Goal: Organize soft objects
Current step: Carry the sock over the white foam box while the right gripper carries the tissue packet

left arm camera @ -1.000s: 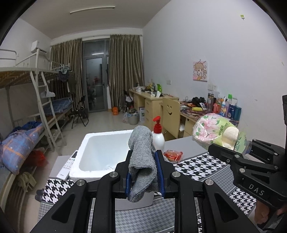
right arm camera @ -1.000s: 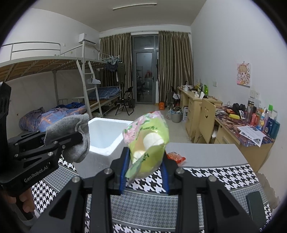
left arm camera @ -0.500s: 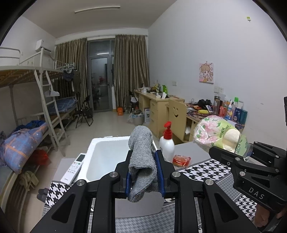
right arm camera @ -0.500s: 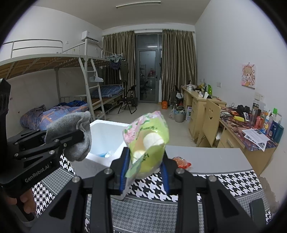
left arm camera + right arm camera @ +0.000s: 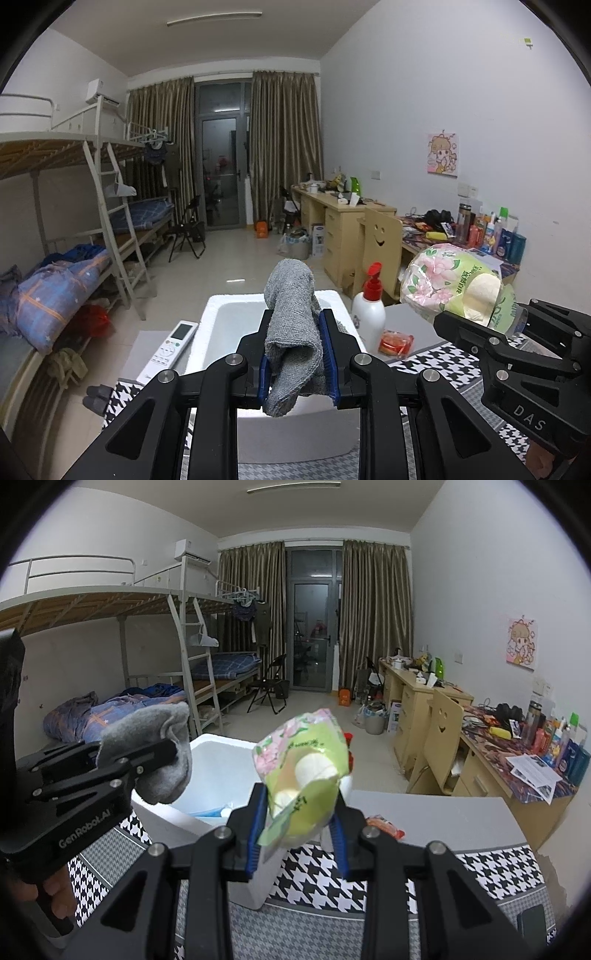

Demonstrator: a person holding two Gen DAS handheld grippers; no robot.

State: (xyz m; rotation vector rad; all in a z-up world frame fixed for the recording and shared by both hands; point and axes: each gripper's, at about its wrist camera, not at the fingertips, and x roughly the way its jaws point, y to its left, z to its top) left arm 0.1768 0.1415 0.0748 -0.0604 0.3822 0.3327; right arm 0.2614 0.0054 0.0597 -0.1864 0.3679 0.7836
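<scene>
Grey cloth [image 5: 293,332] clamped between left gripper [image 5: 294,360] pads, above foam box [image 5: 221,317].

White foam box [image 5: 221,314] open-topped, mostly empty; pump bottle [image 5: 368,314] and red packet [image 5: 396,341] crowd its right side.

The grey cloth [image 5: 291,343] and the left gripper [image 5: 294,360] hide much of the white foam box [image 5: 218,314] — its floor barely shows. The hand [image 5: 55,897] is mostly covered, and labels on the far-right bottles [image 5: 491,232] are too small to read.
</scene>
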